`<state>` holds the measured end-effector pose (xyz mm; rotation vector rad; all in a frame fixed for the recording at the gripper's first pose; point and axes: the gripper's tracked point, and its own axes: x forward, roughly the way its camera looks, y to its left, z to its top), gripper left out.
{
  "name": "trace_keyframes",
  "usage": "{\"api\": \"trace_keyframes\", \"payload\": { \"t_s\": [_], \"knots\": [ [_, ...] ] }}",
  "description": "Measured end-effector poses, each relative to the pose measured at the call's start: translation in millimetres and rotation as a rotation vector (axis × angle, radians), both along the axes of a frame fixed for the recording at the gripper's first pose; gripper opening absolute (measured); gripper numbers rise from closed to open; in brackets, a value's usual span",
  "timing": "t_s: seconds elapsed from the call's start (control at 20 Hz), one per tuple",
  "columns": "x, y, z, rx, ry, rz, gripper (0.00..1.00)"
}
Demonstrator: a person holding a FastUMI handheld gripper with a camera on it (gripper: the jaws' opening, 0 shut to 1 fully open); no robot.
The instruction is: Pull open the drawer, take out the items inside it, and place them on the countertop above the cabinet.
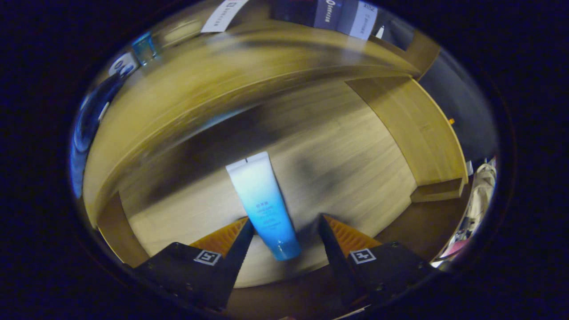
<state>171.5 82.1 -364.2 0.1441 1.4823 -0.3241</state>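
Observation:
I look down into the open wooden drawer (364, 146). A tube (260, 195), white at its far end and fading to blue at its cap, lies on the drawer's pale bottom. Its blue cap end sits between my fingers, close to the left fingertip (246, 227), with a gap to the right one. My gripper (284, 221) is open around that end and does not press on it. The far part of the tube reaches beyond the fingers toward the drawer's back.
The drawer's right wall (418, 129) and left wall (113, 226) bound the space. Beyond the drawer a blurred wooden cabinet top (213, 75) curves across. A small blue container (144, 46) stands at its far left. Pale cloth (482, 186) shows right of the drawer.

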Motion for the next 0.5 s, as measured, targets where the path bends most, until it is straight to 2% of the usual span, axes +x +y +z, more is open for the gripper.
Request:
{"api": "trace_keyframes", "payload": {
  "t_s": [0.5],
  "knots": [
    [0.2,-1.7,-1.2,0.016,0.004,-0.015,0.90]
  ]
}}
